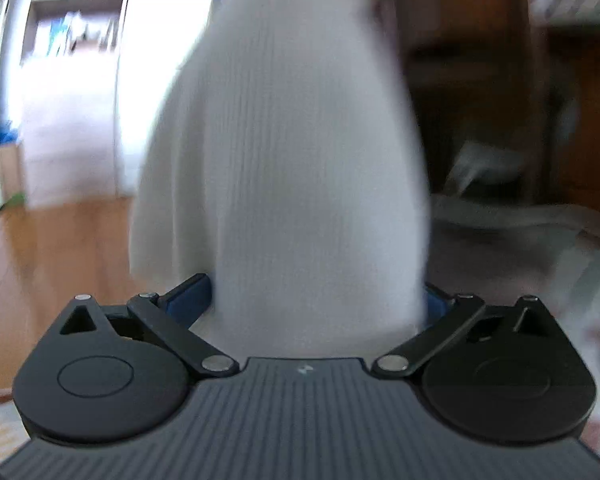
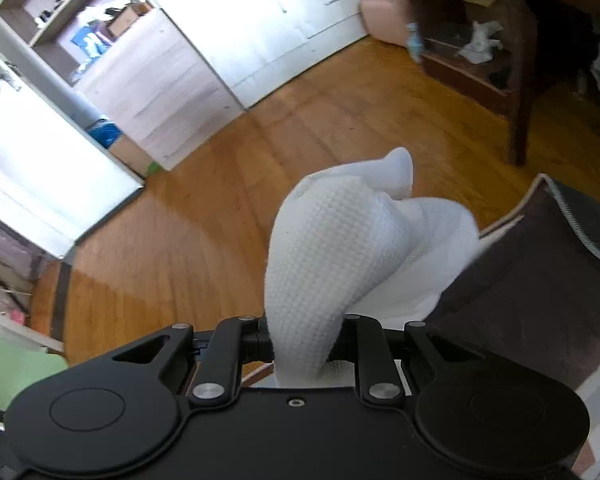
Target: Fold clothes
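Above a wooden floor point(image 2: 204, 216), the right gripper point(image 2: 306, 340) clamps a bunched white waffle-knit garment point(image 2: 328, 256) beside a dark blanket point(image 2: 540, 272). Through the left camera's blur, the left gripper point(image 1: 320, 308) stands wide apart, cloth apparently hanging loose between its fingers.

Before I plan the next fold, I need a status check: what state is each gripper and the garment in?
left gripper: jaws wide apart, white cloth hanging between them, pads not clearly pressing on it.
right gripper: jaws narrowed, shut on a bunched fold of the cloth.
white garment: textured knit, lifted and bunched above the wooden floor, unfolded; one part trails onto the dark surface at right.
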The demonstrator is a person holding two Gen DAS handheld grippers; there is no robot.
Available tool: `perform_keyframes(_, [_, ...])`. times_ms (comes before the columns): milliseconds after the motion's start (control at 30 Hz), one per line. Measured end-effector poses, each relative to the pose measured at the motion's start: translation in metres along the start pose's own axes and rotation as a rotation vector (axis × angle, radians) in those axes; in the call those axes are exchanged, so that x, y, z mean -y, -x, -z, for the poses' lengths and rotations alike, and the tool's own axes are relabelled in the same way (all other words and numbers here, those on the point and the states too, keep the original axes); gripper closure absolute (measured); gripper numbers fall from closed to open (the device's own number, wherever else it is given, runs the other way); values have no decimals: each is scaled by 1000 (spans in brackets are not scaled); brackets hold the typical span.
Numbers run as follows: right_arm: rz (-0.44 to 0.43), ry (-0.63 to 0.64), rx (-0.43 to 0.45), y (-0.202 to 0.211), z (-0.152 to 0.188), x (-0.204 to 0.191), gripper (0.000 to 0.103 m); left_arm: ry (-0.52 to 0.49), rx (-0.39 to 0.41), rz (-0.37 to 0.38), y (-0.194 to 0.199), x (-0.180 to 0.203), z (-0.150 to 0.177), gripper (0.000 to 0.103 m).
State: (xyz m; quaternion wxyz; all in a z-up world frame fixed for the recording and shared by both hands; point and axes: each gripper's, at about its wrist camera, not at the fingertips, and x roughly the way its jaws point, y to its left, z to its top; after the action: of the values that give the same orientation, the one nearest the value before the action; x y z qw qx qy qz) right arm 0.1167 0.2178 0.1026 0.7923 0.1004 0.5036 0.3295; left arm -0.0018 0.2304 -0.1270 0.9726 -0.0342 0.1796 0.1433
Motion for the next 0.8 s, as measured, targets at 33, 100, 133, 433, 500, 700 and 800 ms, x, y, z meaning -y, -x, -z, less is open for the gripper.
perform_keyframes(33, [-12,1,-5,0,0,1,81,22,4,14,-4,-7,1,22])
perform_keyframes(100, [-25,-8,-16,-3,-2,10,81,70,-7,38,-10,-24,-3,79])
perform_keyframes(133, [-28,-17,-25,-6,-4,17,81,75,-20,32,-12,-32,-6,84])
perform_keyframes(433, [-128,77,77,-48,-98,121,81,-240,88,-106,-52,-56,-111,88])
perform_keyframes(500, [-190,162,196,-22,-104,137,81,-243,167,-85,-49,-45,-131,88])
perform_keyframes(700, [-279,201,245,39,-30,237,81,-327,82,127,-61,20,-61,87])
perform_keyframes(800, [-101,123,169,18,34,306,80,-423,-63,226,-75,61,3,87])
